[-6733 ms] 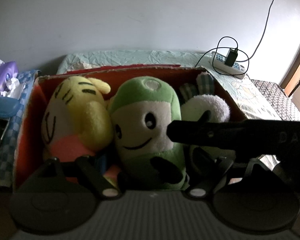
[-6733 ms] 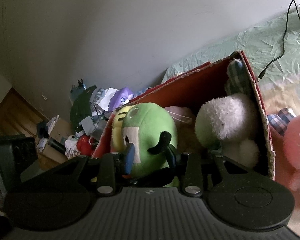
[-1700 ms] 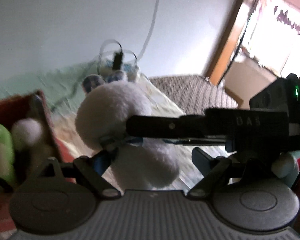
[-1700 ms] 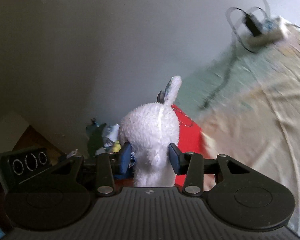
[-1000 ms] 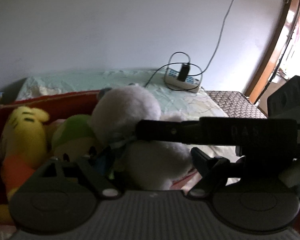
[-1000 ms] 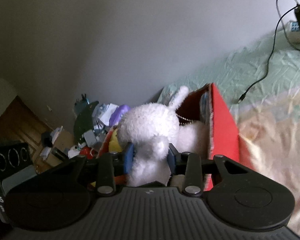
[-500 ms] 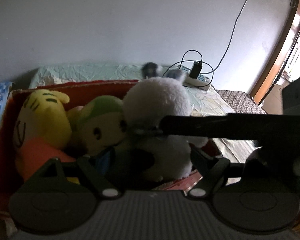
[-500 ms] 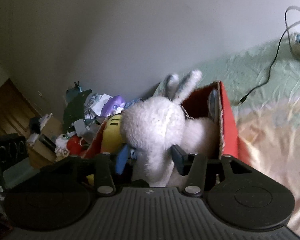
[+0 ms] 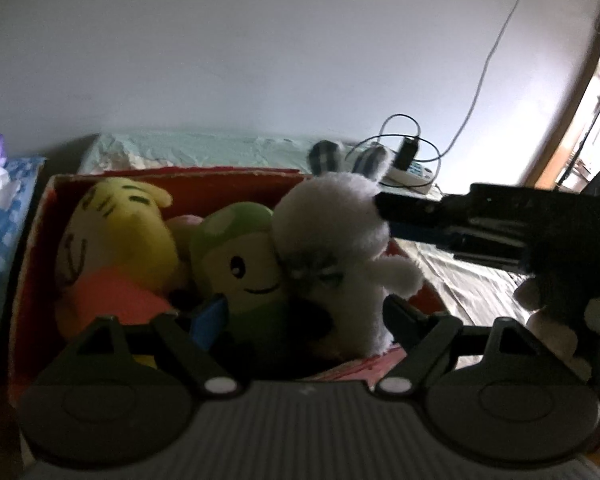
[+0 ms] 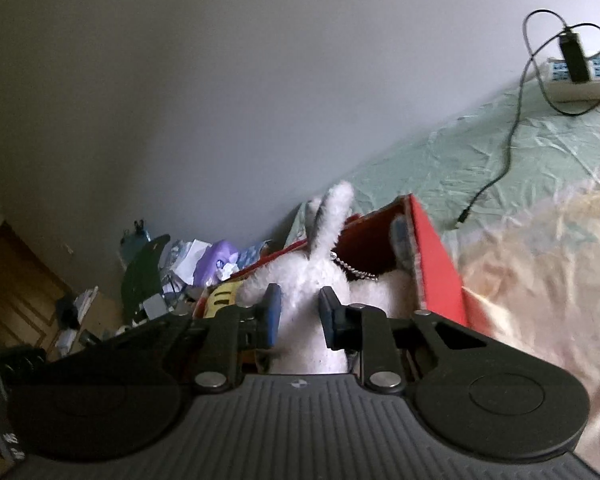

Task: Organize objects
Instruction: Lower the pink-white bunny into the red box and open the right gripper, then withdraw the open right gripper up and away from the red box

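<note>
A red cardboard box (image 9: 172, 172) holds a yellow plush (image 9: 116, 232), a green plush (image 9: 236, 256) and a white bunny plush (image 9: 332, 232), which stands upright at the right end. My right gripper (image 9: 384, 208) reaches in from the right and meets the back of the bunny's head. In the right wrist view the right gripper (image 10: 300, 312) has its jaws narrow, pinching the fur of the bunny (image 10: 304, 276) above the box (image 10: 440, 264). My left gripper (image 9: 304, 312) hangs wide open at the box's near edge, holding nothing.
The box sits on a bed with a pale green sheet (image 10: 500, 152). A power strip with a charger and cable (image 10: 576, 76) lies near the wall. Clutter with a purple tissue pack (image 10: 216, 260) fills the space left of the box. A wooden door frame (image 9: 572, 128) stands at far right.
My right gripper carried the bunny from above the bed into the box's right end. In the last half second it drew back rightward and its jaws narrowed. The left gripper stayed open.
</note>
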